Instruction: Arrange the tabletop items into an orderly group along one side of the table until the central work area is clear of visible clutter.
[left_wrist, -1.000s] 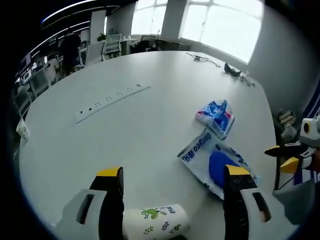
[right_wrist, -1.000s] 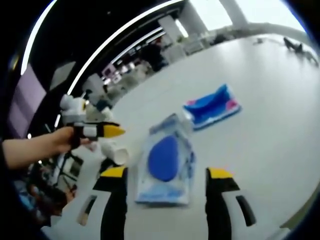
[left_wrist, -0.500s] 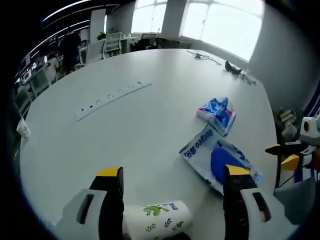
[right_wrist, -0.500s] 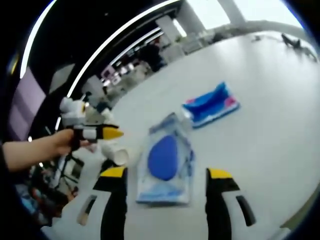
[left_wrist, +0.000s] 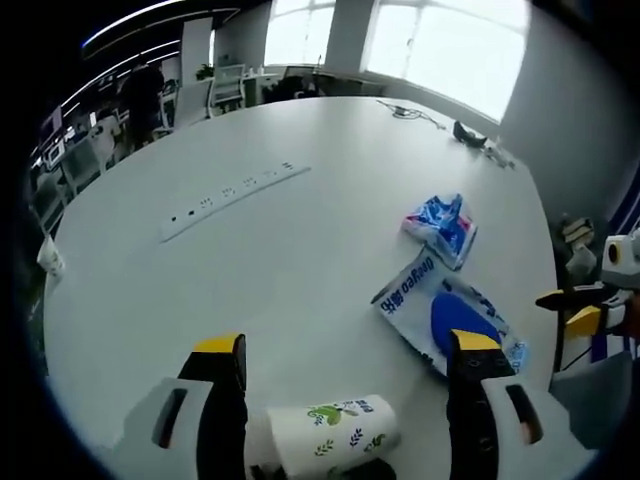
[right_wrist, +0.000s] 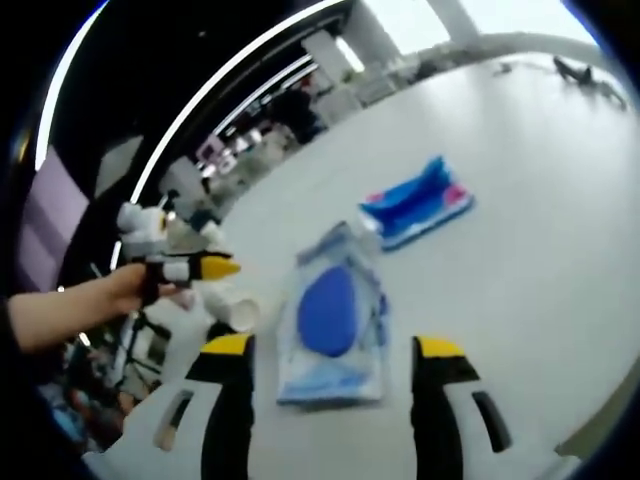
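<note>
In the left gripper view, a white paper cup with green leaf print (left_wrist: 330, 436) lies on its side between the jaws of my open left gripper (left_wrist: 345, 352), touching neither. A clear packet with a blue pad inside (left_wrist: 448, 320) lies to the right, and a small blue, red and white pouch (left_wrist: 439, 224) lies beyond it. My right gripper (left_wrist: 585, 308) comes in at the right edge. In the right gripper view, my right gripper (right_wrist: 333, 346) stands open over the packet (right_wrist: 333, 316); the pouch (right_wrist: 412, 204) lies farther off, and the cup (right_wrist: 232, 312) and left gripper (right_wrist: 210, 267) are at left.
A long white power strip (left_wrist: 232, 190) lies across the far left of the round white table (left_wrist: 300, 250). Cables and a dark object (left_wrist: 468, 133) sit at the far edge near the windows. Chairs and desks stand beyond the table.
The left gripper view has shifted slightly, so more of the cup shows between the jaws. The right gripper view has barely moved. Both grippers stay open.
</note>
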